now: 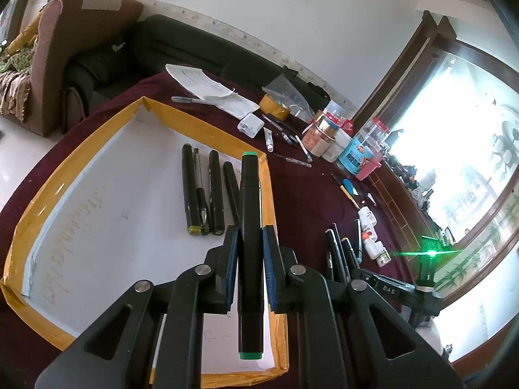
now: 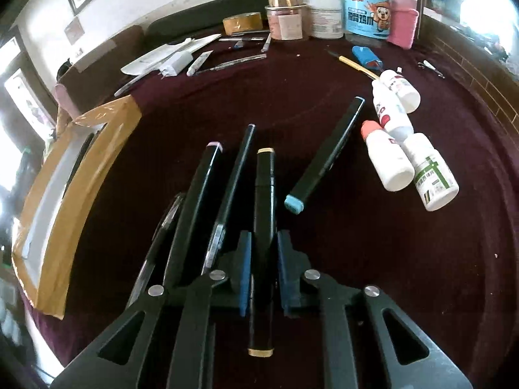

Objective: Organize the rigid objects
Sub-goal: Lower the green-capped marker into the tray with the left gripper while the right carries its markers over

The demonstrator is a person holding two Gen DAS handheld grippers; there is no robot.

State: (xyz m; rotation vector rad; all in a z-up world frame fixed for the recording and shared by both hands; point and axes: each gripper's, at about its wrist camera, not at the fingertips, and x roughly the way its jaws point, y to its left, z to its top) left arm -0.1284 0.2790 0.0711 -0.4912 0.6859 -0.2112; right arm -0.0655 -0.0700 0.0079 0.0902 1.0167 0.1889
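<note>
Step in hand, as we judge it: sorting markers from the worktop into the tray, one in each gripper.

Left wrist view, left to right:
- Shallow white cardboard tray with brown-taped rim point(image 1: 81, 149), flat, matte floor, glossy tape; it lies on the maroon cloth-covered worktop point(image 1: 308, 188).
- Row of slim black markers and pens point(image 1: 207, 191), lying side by side on the tray floor, roughly parallel.
- Left gripper point(image 1: 249, 253), its blue-padded fingers point(image 1: 231, 253) closed on the long black green-capped marker point(image 1: 249, 227); we see that marker held lengthwise over the tray's right rim, above the row. Smooth, hard, squarish plastic barrel.
- Loose black pens point(image 1: 340, 253), further right on the cloth.

Right wrist view, left to right:
- Three unsorted black markers point(image 2: 207, 201), on the cloth beside the gripper.
- Right gripper point(image 2: 264, 269), fingers set close on either side of the black gold-capped marker point(image 2: 264, 214); we cannot tell whether it is lifted or lies on the cloth.
- Black blue-capped marker point(image 2: 327, 155), lying askew.
- White plastic bottles point(image 2: 395, 149), smooth, cylindrical, tipped over in a cluster.

Next move, in our judgement: lower the green-capped marker parallel to the row, just right of it, then part the fingers; rigid, slick barrels may roll.
</note>
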